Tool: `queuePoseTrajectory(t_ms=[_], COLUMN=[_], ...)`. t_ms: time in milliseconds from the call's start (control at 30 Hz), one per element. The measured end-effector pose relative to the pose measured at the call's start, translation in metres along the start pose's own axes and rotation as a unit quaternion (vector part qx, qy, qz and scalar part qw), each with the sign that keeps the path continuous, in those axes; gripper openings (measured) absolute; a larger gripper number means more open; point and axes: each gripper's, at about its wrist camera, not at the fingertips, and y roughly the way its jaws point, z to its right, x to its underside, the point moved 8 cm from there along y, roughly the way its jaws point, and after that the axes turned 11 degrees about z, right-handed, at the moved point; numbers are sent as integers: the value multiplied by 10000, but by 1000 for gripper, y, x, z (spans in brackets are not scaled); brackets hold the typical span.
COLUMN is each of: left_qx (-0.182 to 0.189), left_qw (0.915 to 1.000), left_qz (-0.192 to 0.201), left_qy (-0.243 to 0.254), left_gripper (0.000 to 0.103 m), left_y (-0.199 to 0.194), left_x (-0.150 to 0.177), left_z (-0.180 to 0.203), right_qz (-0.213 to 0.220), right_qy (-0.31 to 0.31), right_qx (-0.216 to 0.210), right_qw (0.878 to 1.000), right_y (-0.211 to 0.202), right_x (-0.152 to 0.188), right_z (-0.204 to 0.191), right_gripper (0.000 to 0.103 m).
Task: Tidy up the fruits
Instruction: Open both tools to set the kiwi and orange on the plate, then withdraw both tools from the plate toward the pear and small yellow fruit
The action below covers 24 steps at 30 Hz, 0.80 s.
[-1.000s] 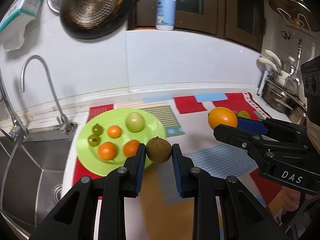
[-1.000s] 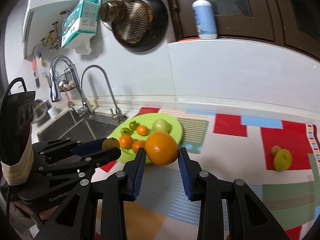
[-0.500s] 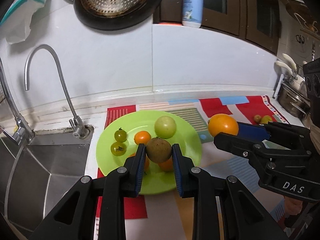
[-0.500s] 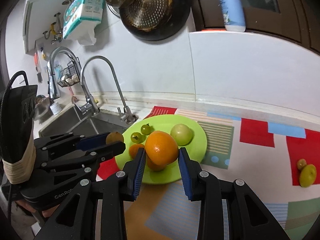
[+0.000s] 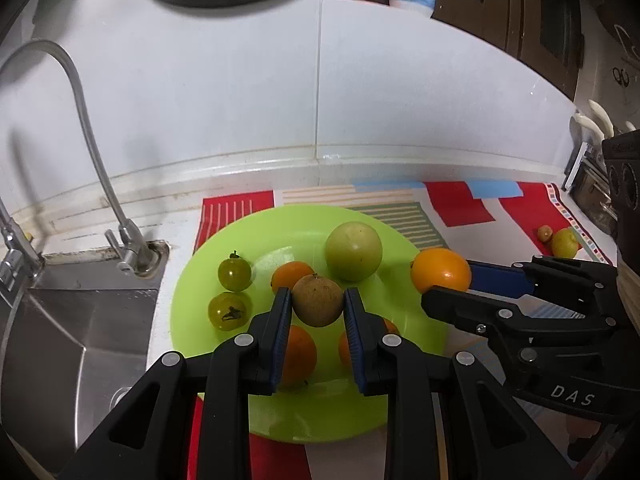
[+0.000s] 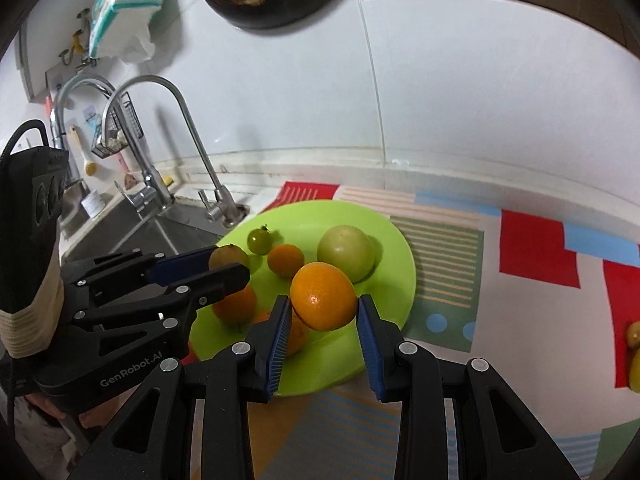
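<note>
I have both hands loaded: the left gripper (image 5: 317, 312) has its jaws clamped on a round, brown, rough-skinned fruit (image 5: 318, 300), and the right gripper (image 6: 322, 320) has its jaws clamped on a glossy round orange (image 6: 323, 296). A second ago both fruits hung over the patterned red, blue and striped mat (image 6: 536, 252) on the desk, short of the round lime-green plastic plate (image 5: 280, 220); now both have come forward and down, so the brown fruit sits above the plate's middle and the orange above its right part. Already lying on the plate are a pale green apple-like fruit (image 5: 353, 251), two small green tomatoes (image 5: 235, 275), and three small oranges, two partly hidden behind my left jaws. I judge this to be the end of the carry, with only lowering and releasing left. Free room is scarce: the brown fruit hangs right over a small orange (image 5: 292, 276), so I would aim for the bare near part of the plate. Two small yellowish fruits (image 5: 560, 240) lie well apart on the far right of the mat, not yet gathered.
</note>
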Motion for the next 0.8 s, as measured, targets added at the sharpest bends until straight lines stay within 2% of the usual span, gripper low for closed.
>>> queuePoseTrajectory(t_ms=[133, 233, 333, 400, 467, 567, 667, 800], left_qx=[-10, -61, -149, -205, -278, -351, -410, -500], left_qw=[10000, 10000, 9999, 9998, 9996, 9993, 9989, 9981], left_qz=[-55, -26, 14, 48, 112, 154, 216, 328], left_qy=[3, 15, -29, -39, -8, -47, -120, -130], left_gripper=[28, 37, 39, 47, 48, 55, 61, 68], left_y=[7, 7, 3, -2, -10, -21, -32, -47], left_x=[2, 0, -2, -4, -5, -6, -8, -13], left_z=[-1, -3, -6, -6, -5, -3, -1, 3], right_qz=[-107, -119, -97, -42, -13, 95, 261, 443], right_qy=[23, 44, 68, 47, 26, 56, 36, 61], right_qx=[-24, -5, 93, 172, 251, 365, 553, 779], right_qw=[9999, 9999, 9999, 9998, 9997, 9993, 9981, 9960], right_y=[12, 17, 17, 13, 7, -5, -22, -43], right_x=[4, 6, 4, 3, 3, 0, -4, -8], right_z=[2, 4, 7, 9, 11, 14, 17, 22], right_gripper=[35, 36, 45, 46, 46, 54, 56, 64])
